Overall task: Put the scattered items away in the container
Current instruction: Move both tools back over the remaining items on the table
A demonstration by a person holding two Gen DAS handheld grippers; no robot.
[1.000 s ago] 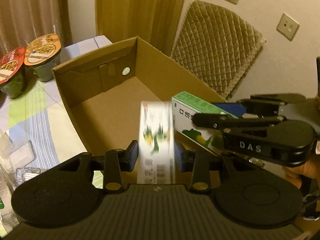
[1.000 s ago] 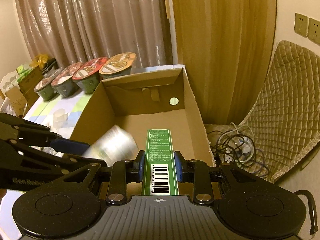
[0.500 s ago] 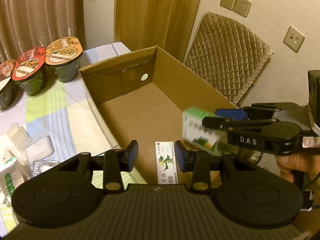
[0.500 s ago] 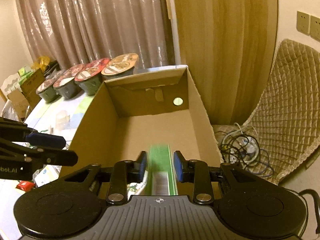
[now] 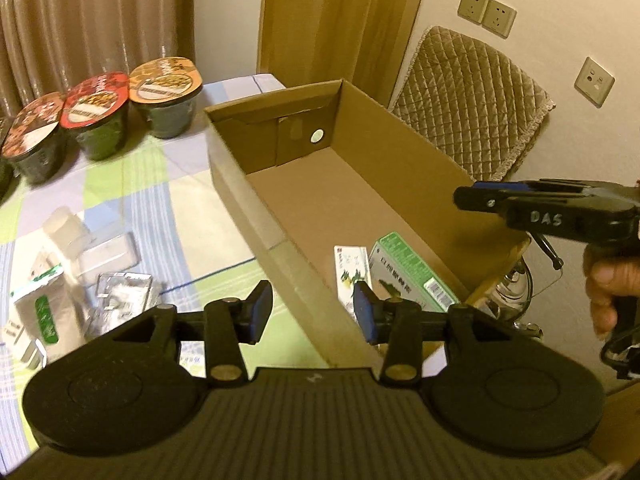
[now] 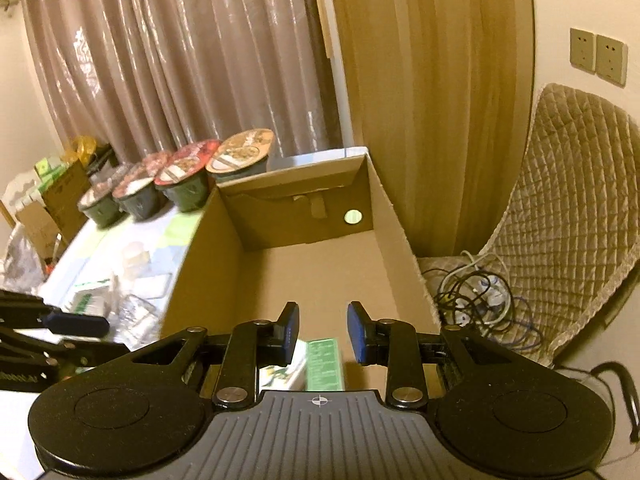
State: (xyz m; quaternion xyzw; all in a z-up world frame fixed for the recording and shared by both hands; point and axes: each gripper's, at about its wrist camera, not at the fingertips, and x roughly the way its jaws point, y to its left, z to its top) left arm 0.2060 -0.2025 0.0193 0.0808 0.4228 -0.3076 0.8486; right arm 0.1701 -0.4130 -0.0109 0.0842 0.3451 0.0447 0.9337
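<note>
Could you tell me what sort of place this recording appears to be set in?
Most likely a room in a home: curtains hang behind a cloth-covered table holding instant noodle bowls, with a quilted chair and wall sockets nearby.

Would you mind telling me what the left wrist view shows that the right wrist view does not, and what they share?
Only the left wrist view shows the hand holding the right gripper, and a third wall socket. Only the right wrist view shows the tangled cables on the floor and the stacked cartons at far left. Both show the cardboard box holding the green box and white box, the noodle cups, and the quilted chair.
</note>
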